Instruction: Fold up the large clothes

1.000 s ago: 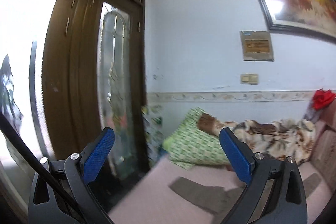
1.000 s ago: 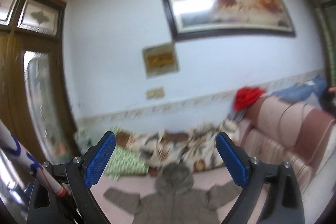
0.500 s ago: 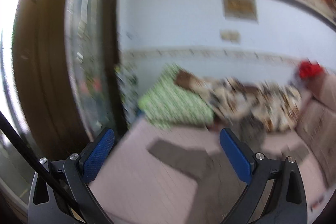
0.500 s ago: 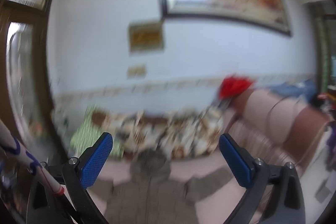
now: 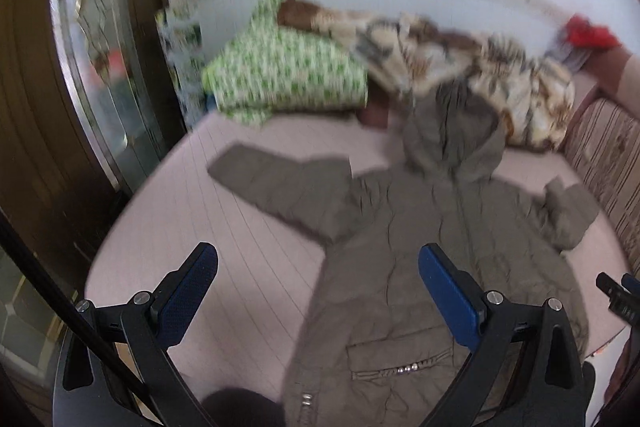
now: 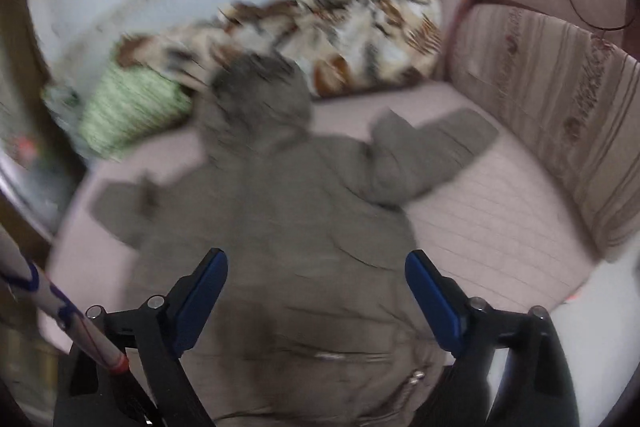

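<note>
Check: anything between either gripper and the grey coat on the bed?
Nothing visible. The grey coat lies spread flat on the bed, sleeves out, nothing on top of it. Left gripper and right gripper are both open and empty, with a clear line to it.

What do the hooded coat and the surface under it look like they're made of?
Hooded coat: grey-brown, matte woven shell, apparently padded; puffy wrinkled panels and a metal-looking pocket zipper suggest a quilted winter jacket. Sofa seat: pale pink fabric with fine stitched lines, likely a quilted cover. Motion blur leaves the weave uncertain.
</note>
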`<action>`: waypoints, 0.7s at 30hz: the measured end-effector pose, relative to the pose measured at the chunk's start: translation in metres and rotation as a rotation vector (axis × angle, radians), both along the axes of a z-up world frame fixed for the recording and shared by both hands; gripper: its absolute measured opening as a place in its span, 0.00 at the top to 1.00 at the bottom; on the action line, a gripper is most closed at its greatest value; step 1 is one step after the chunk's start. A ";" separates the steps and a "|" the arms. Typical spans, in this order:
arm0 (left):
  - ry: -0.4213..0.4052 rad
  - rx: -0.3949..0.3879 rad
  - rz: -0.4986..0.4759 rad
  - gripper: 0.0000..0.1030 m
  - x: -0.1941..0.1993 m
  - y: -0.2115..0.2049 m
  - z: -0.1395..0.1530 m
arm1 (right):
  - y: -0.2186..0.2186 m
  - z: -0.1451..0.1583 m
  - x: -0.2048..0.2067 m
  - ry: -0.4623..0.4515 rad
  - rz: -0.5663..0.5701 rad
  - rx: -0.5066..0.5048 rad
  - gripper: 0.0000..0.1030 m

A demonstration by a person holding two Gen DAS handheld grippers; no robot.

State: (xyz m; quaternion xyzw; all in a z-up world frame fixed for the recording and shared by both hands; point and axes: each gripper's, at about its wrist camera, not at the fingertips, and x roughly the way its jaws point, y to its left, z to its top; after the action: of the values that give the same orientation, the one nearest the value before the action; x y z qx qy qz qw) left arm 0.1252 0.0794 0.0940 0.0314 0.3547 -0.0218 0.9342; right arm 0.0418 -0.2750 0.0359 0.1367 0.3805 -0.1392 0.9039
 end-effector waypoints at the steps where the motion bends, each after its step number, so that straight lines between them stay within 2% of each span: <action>1: 0.029 0.005 0.008 0.03 0.009 -0.002 -0.013 | 0.002 -0.014 0.006 0.023 -0.003 -0.033 0.11; 3: 0.065 0.030 0.037 0.03 0.026 -0.002 -0.034 | 0.008 -0.035 0.015 0.058 0.008 -0.079 0.11; 9: 0.089 0.127 0.111 0.03 0.052 0.003 -0.073 | 0.009 -0.065 0.032 0.074 0.036 -0.060 0.11; 13: 0.122 0.145 0.131 0.03 0.065 0.006 -0.086 | 0.013 -0.081 0.044 0.091 0.046 -0.091 0.12; 16: 0.136 0.154 0.155 0.03 0.076 0.011 -0.097 | 0.021 -0.095 0.056 0.145 0.070 -0.128 0.12; 21: 0.139 0.183 0.186 0.05 0.099 0.020 -0.113 | 0.022 -0.111 0.070 0.172 0.078 -0.128 0.12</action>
State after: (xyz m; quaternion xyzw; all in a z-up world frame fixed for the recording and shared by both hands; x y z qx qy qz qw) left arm 0.2242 0.0994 -0.0193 0.0817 0.4205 0.0953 0.8986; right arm 0.1117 -0.2530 -0.0755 0.0514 0.4522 -0.1391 0.8795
